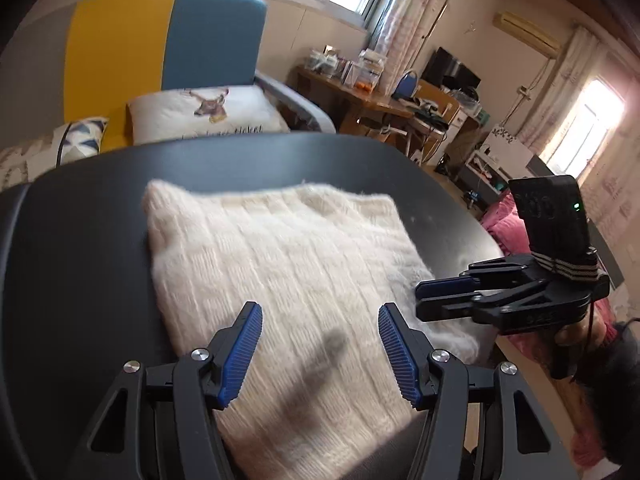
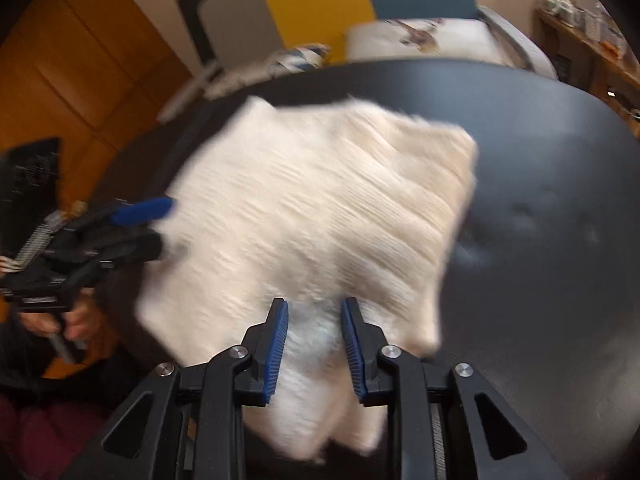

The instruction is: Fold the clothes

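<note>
Dark round worktop [image 1: 100, 240] carries the cream knitted garment [image 1: 280, 272], folded square mid-frame. My left tool [image 1: 320, 356] hangs spread above it; my right tool [image 2: 314, 344] brackets fabric, grip uncertain. Blurred motion: a snag could drag folds apart.

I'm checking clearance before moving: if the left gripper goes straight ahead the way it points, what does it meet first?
Probably the cream knit sweater: the left gripper, open, points along it on the black table. Its height above the sweater is unclear.

Cream ribbed knit sweater [image 1: 280, 280]; black table [image 1: 80, 260]; yellow/blue chair [image 1: 168, 40]; blue ridged pads [image 1: 242, 356].
</note>
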Demonstrator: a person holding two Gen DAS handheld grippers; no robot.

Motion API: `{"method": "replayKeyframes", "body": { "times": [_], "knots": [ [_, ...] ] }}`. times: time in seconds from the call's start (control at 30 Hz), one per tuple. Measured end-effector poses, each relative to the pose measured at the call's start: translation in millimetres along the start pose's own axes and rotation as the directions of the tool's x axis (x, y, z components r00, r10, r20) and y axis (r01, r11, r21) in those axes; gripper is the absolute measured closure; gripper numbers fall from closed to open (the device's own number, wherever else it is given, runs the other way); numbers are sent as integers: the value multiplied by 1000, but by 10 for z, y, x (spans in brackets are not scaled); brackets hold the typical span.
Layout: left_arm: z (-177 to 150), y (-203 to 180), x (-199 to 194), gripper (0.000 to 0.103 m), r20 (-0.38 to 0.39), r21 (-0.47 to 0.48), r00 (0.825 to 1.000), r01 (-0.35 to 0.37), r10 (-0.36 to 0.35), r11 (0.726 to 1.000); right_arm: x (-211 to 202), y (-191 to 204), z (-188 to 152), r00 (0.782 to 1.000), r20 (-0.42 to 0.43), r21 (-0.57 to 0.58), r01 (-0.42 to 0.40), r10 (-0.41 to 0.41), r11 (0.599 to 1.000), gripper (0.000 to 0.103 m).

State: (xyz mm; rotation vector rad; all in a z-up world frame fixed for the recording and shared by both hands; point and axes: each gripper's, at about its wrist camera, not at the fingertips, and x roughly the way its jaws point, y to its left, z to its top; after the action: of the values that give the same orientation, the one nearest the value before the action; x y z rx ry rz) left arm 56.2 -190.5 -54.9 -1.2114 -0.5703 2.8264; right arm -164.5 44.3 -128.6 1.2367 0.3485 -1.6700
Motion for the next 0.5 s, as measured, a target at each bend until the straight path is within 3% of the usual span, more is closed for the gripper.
{"method": "replayKeyframes", "body": {
  "times": [0.07, 0.17, 0.23, 0.3, 0.37, 0.5],
  "knots": [
    [-94, -56, 146, 41, -46, 32, 999, -26, 28, 999, 24, -37, -63, 1000, 17, 13, 24, -24, 1000, 81],
    [-169, -170, 283, 39, -28, 95, 995, -90, 93, 991, 10, -46, -101, 998, 39, 19, 39, -39, 999, 81],
    [-150, -185, 207, 38, -5, 84, 997, -77, 78, 994, -27, -39, -104, 998, 44, 20, 36, -37, 999, 80],
    [-115, -103, 45, 37, 31, 22, 999, -16, 15, 1000, -189, -53, -83, 997, 81, 59, -5, 0, 998, 79],
    [-99, 75, -164, 35, 73, -77, 996, 66, -60, 995, -317, -124, -74, 992, 117, 114, -60, 46, 992, 70],
    [-106, 607, -462, 22, 152, -271, 984, 133, -94, 953, -303, -517, -129, 973, 152, 285, -212, 174, 935, 67]
  ]
}}
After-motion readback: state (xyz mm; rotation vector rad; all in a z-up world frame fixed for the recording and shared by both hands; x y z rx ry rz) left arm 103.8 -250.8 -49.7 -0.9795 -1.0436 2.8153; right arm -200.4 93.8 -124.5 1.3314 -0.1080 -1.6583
